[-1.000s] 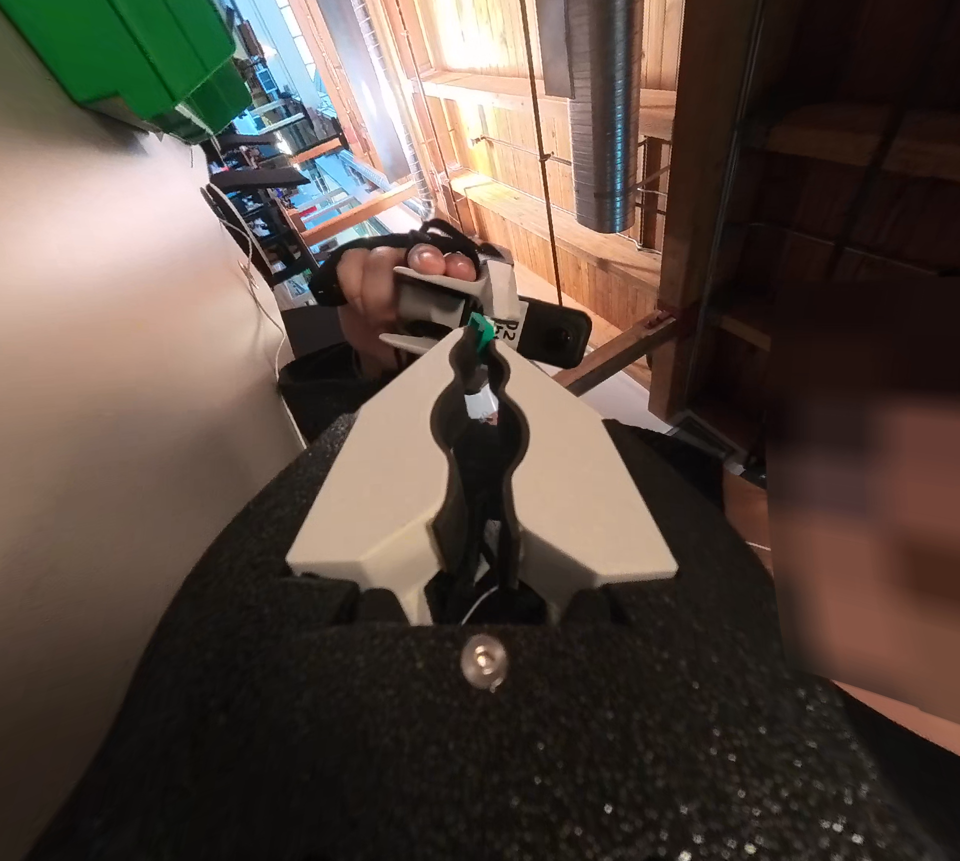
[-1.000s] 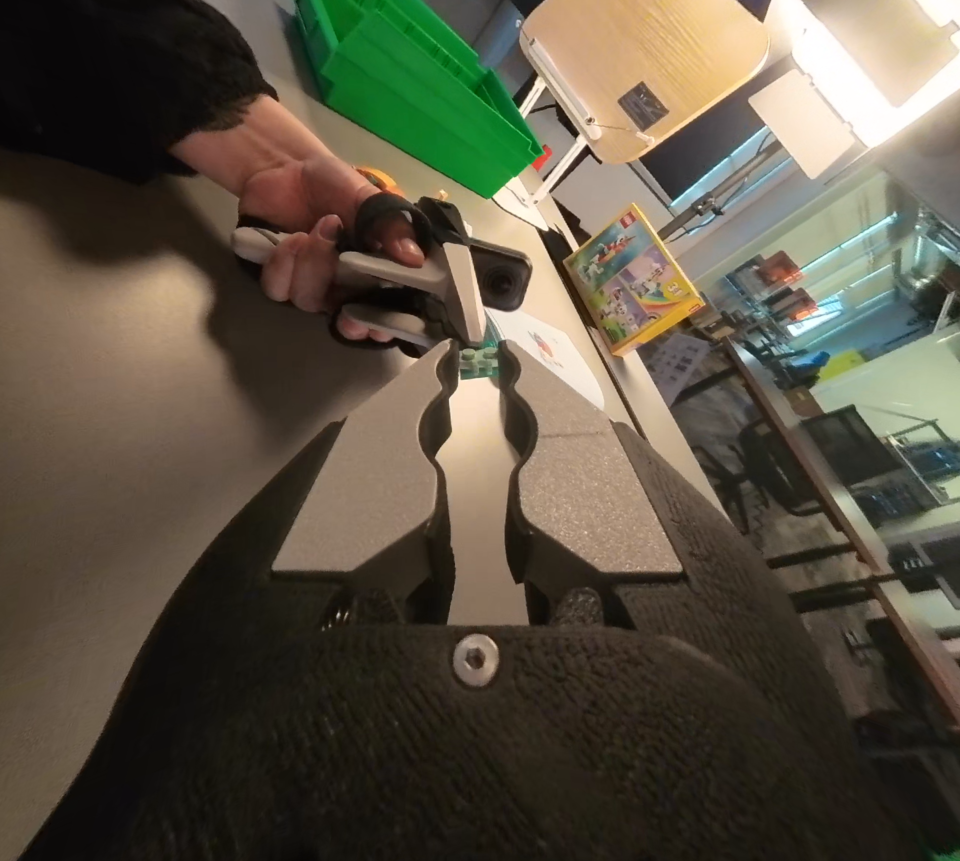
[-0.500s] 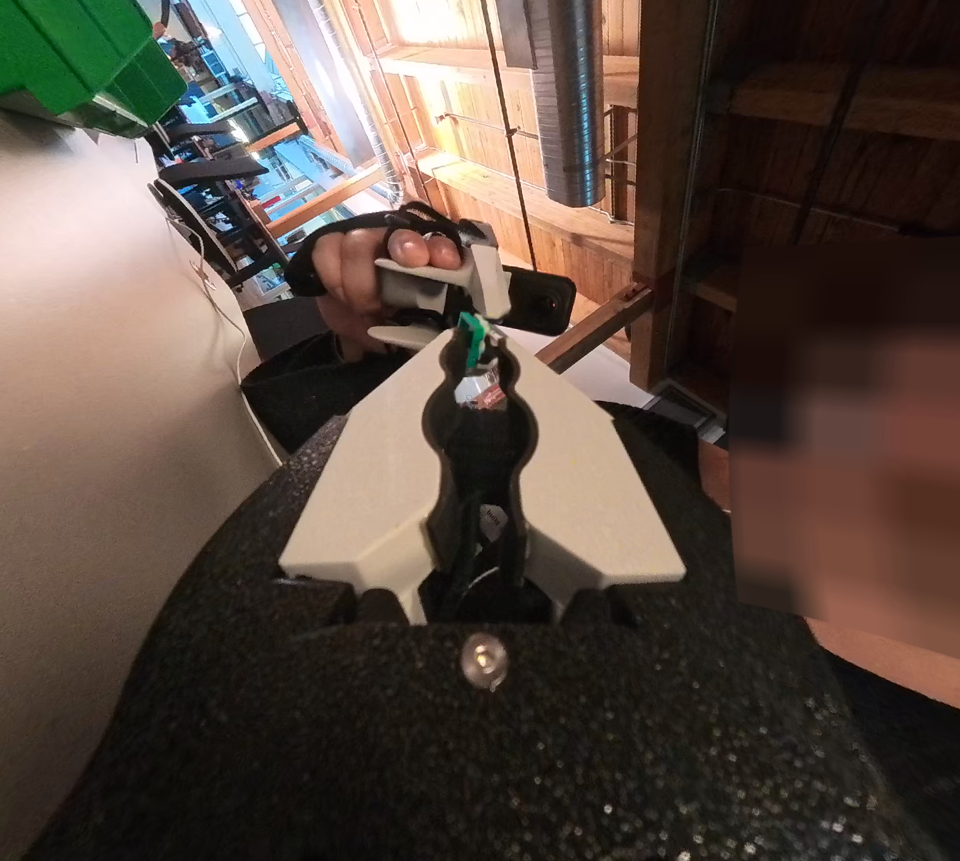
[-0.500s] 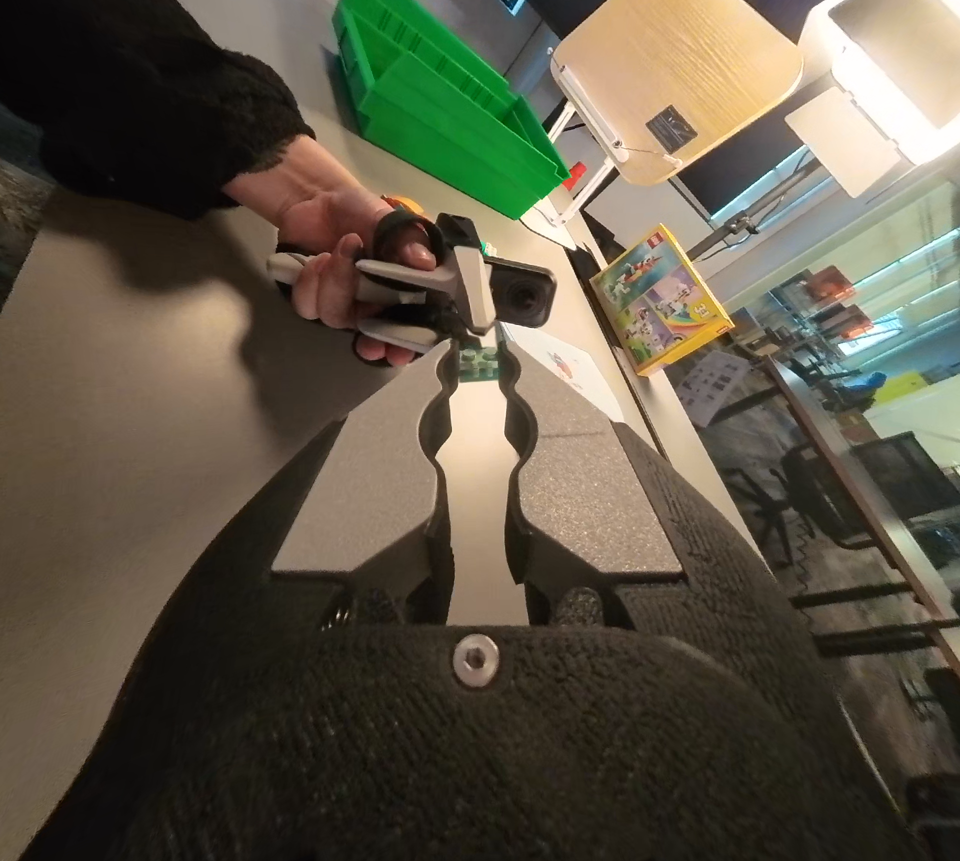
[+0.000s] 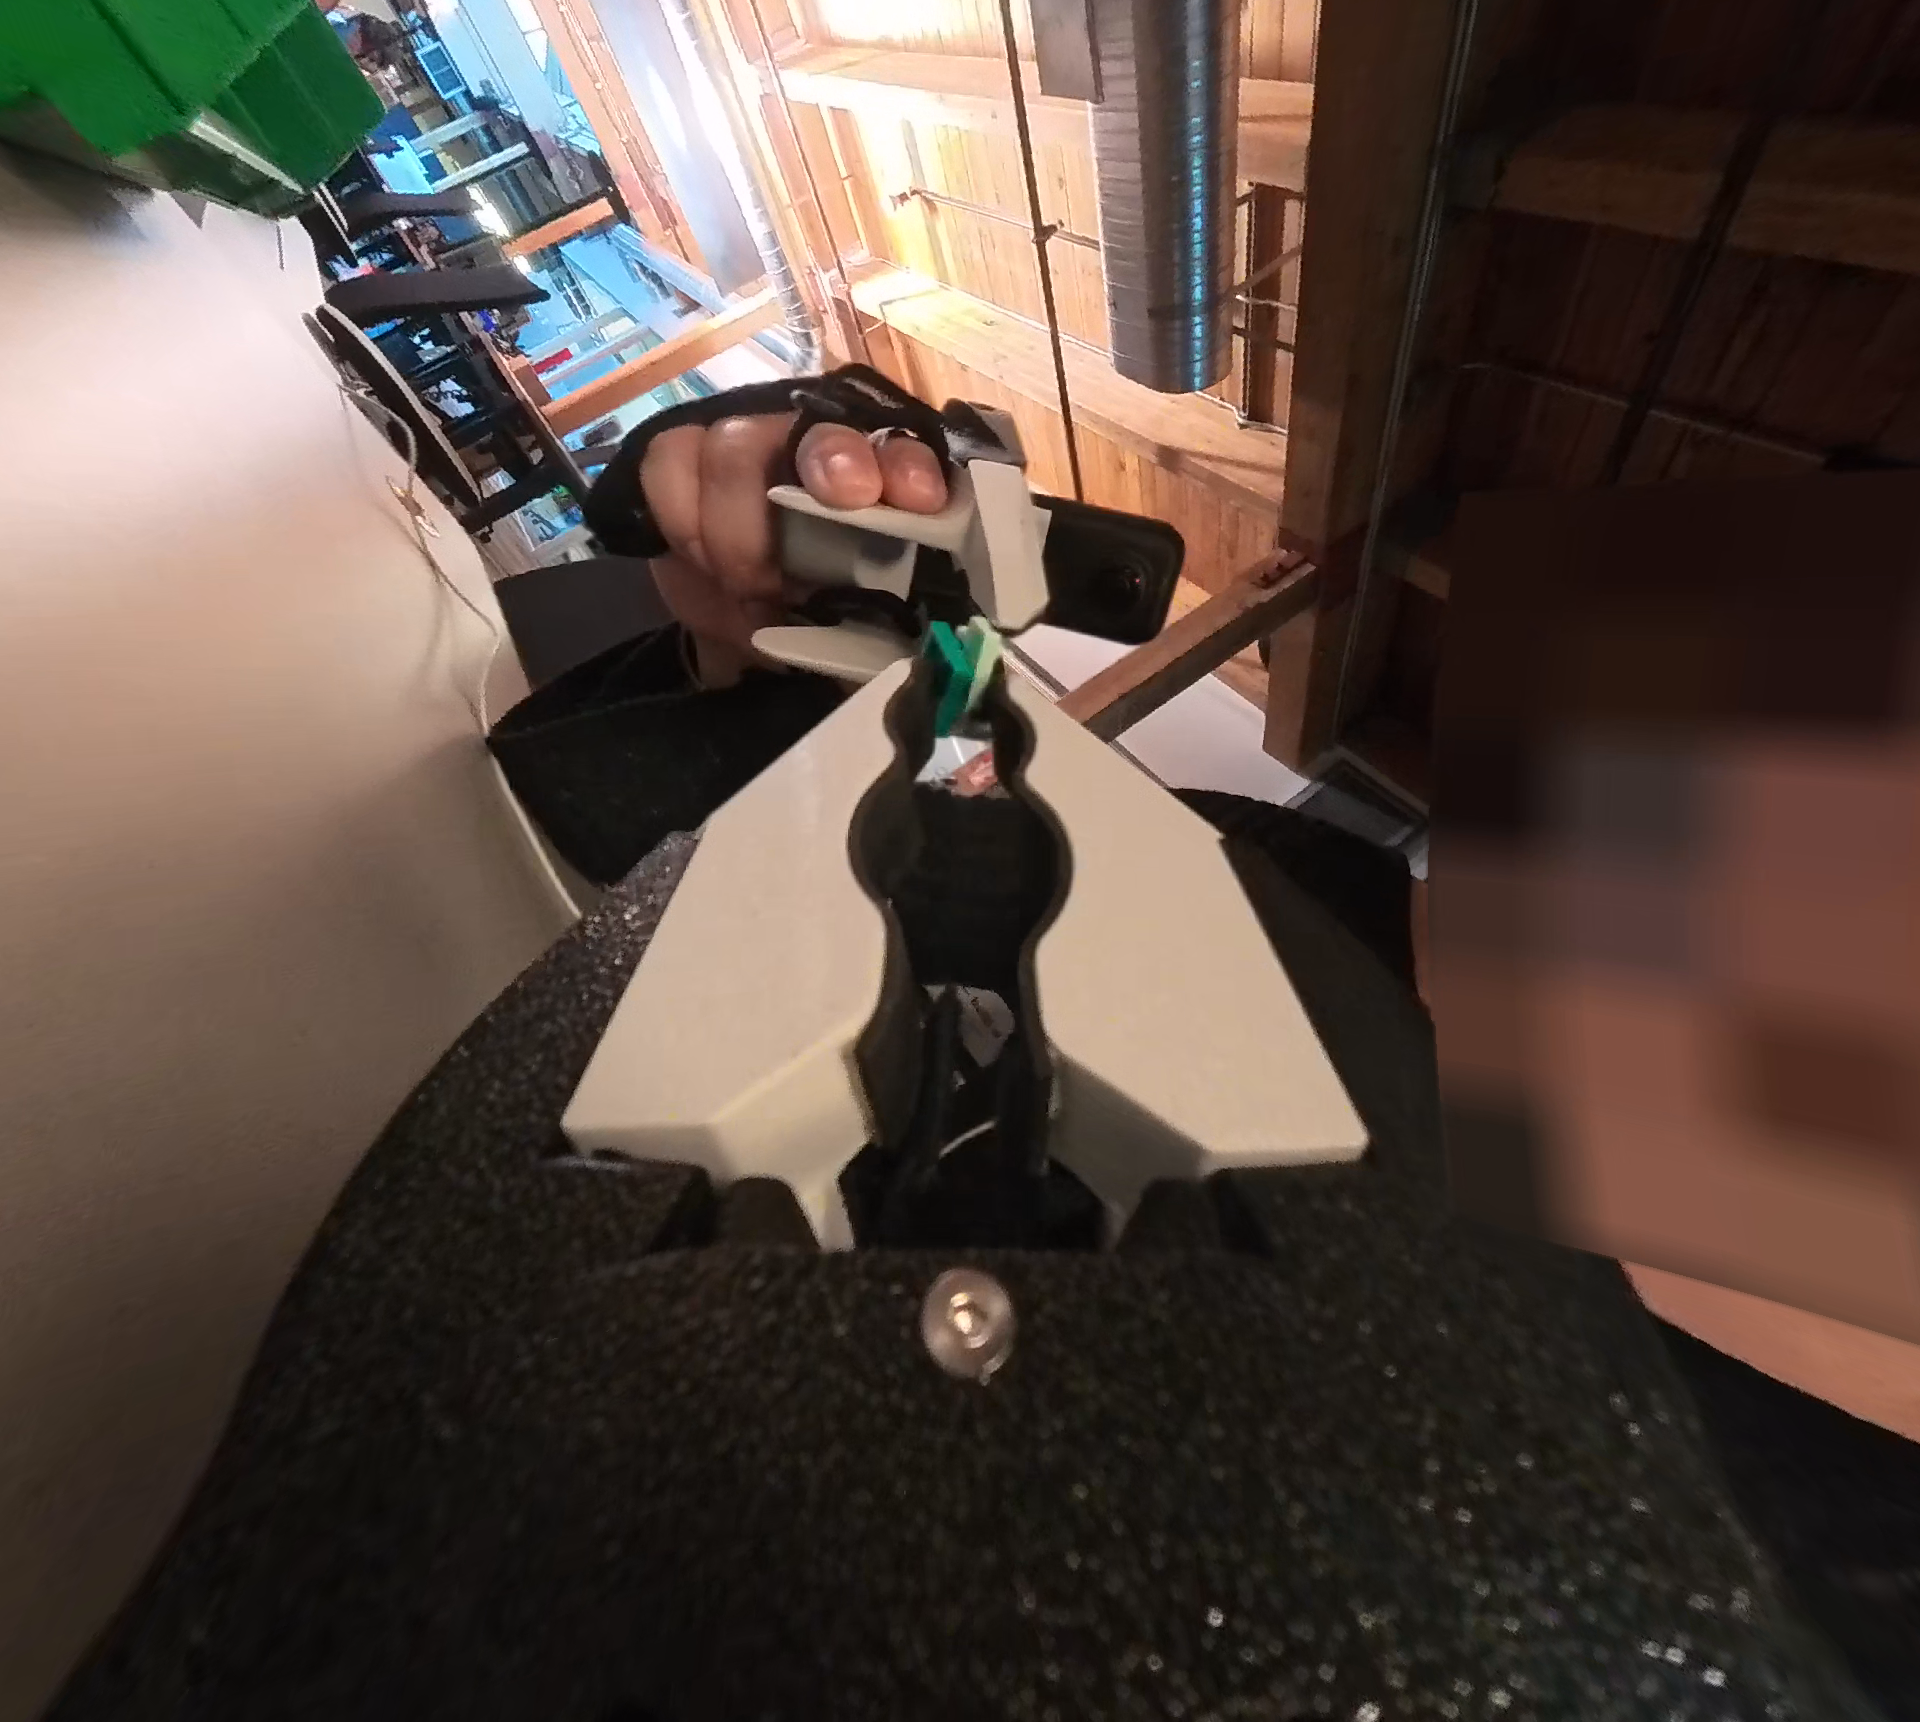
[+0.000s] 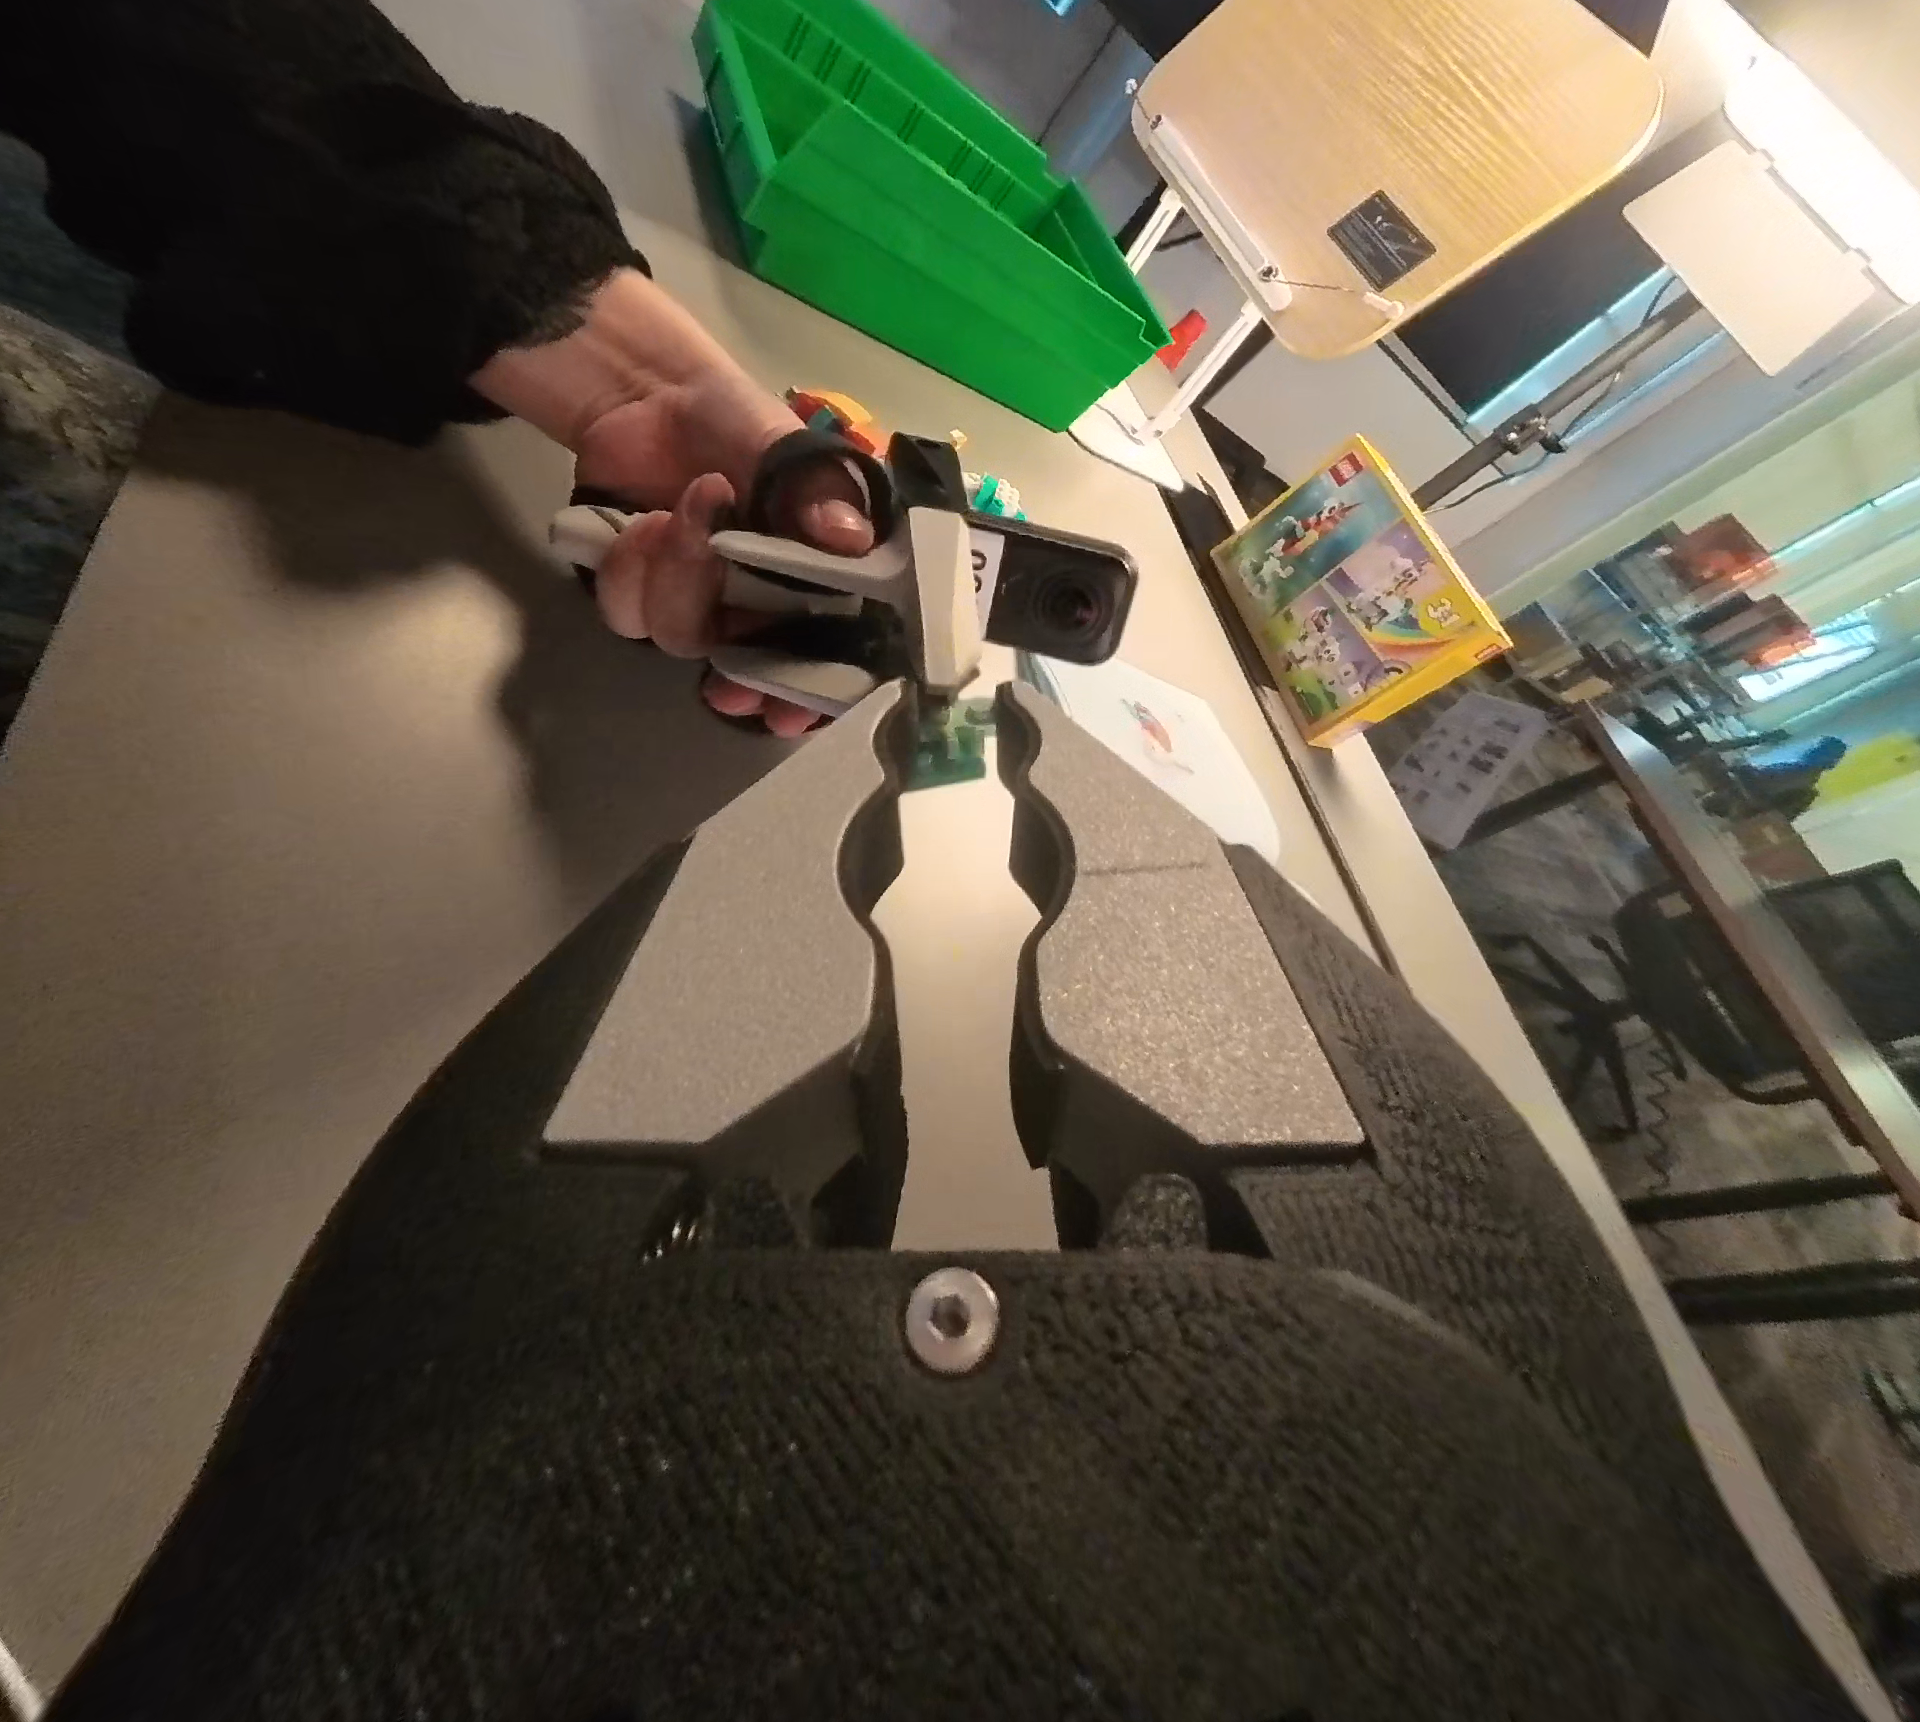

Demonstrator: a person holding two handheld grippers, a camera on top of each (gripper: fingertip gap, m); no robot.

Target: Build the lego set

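Observation:
My right gripper point(image 6: 945, 716) is shut on a small dark green lego plate point(image 6: 948, 753) and holds it in the air above the grey table point(image 6: 312, 737). My left gripper point(image 5: 956, 685) meets it tip to tip. Its fingers are closed on the dark green plate point(image 5: 945, 670) and a light green piece point(image 5: 982, 649) lying against it. In the right wrist view the left gripper's fingertips point(image 6: 940, 685) come down onto the plate from above. In the left wrist view the right gripper's body point(image 5: 997, 529) sits just beyond the pieces, held by a hand.
Green bins point(image 6: 914, 197) stand at the table's far side. Loose bricks point(image 6: 831, 415) and a small white and green build point(image 6: 992, 493) lie behind the left hand. A yellow lego box point(image 6: 1351, 592) and a paper sheet point(image 6: 1153, 758) lie to the right. A wooden chair point(image 6: 1392, 93) stands beyond. Less than 4 cm separates the two grippers' tips.
My left jaws were shut next to the green plate, then opened and closed around the plate and the light green piece. My right gripper has kept its hold throughout.

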